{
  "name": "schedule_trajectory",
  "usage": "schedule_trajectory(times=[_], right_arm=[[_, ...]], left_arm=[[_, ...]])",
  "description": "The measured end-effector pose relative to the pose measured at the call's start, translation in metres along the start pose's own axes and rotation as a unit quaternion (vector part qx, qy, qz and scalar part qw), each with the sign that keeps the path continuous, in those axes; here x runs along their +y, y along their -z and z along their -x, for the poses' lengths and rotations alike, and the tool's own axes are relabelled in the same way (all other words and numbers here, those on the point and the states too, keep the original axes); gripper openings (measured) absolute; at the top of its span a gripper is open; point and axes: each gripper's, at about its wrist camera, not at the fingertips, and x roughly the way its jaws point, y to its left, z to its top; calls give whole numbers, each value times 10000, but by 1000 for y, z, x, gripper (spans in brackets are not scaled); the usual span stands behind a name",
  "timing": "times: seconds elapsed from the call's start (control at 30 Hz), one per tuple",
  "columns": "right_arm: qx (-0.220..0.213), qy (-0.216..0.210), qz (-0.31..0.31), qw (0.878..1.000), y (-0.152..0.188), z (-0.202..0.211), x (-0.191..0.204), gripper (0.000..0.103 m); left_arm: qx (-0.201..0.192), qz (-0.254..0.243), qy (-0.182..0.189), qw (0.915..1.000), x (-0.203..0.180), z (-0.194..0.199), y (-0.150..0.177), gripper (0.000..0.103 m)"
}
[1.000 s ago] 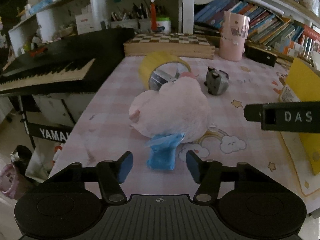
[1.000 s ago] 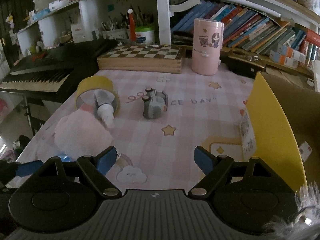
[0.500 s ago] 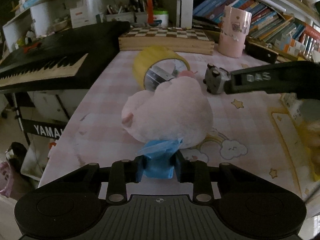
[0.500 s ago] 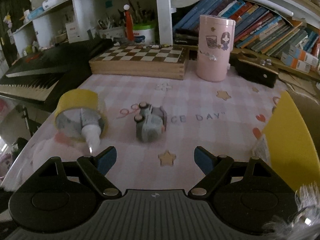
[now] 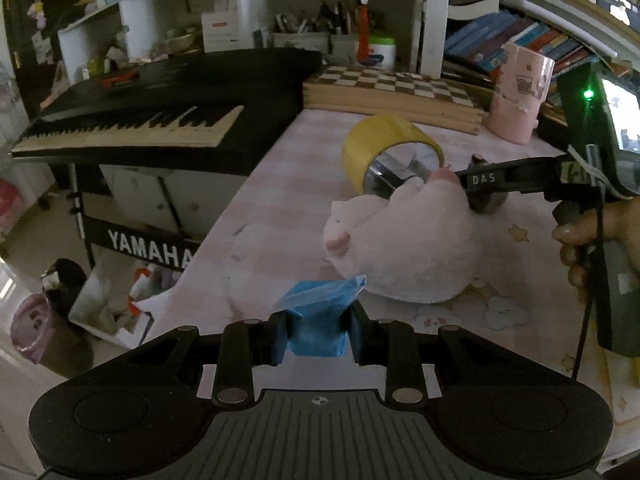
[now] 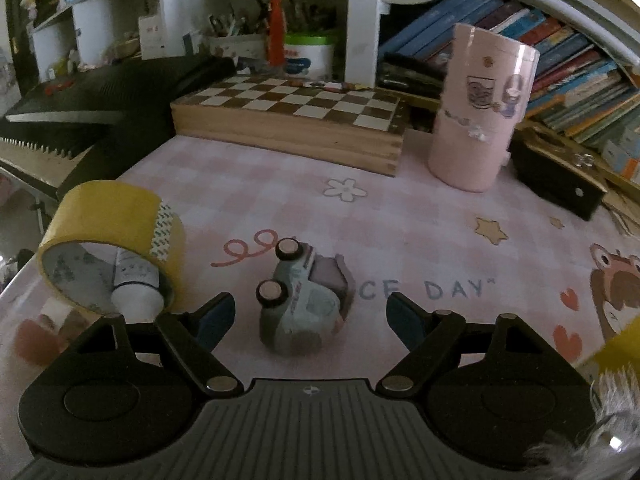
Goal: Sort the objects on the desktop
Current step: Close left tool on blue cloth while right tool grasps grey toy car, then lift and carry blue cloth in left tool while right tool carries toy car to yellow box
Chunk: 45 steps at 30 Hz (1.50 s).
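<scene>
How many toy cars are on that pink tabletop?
1. The small grey toy car lies on its side between the open right tool's fingers, right of the yellow tape roll. Others could be hidden behind the pink plush.

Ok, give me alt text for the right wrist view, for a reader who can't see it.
The right gripper, jaws closing but not yet touching, straddles a small toy car lying on its side on a pink tablecloth. A yellow tape roll with a small white tube inside sits left.
</scene>
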Motion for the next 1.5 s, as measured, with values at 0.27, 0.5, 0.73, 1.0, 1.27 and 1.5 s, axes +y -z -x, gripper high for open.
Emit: schedule_trajectory(times=[0.27,0.5,0.73,1.0,1.27,1.5], right_arm=[[160,-62,-92,9998,-4,-13,-7,45],[74,-194,-23,9998,-6,4,-5,41],[-92,-256,-117,9996,1,44,-1,41],[-231,-302,-264,9989,21,97,7,41],[-257,-319,-392,9984,49,143,22,41],[-200,-265,-516,9981,73,173,40,41]], left_arm=[[-15,65,-30,10000,4,3,1,28],[-110,75,86,9999,3,8,2,28],[-320,38,292,9991,3,23,7,28],[-556,-167,612,9964,4,41,10,28],[-814,-431,798,9926,11,64,21,28],[-929,-485,955,9899,23,81,33,28]])
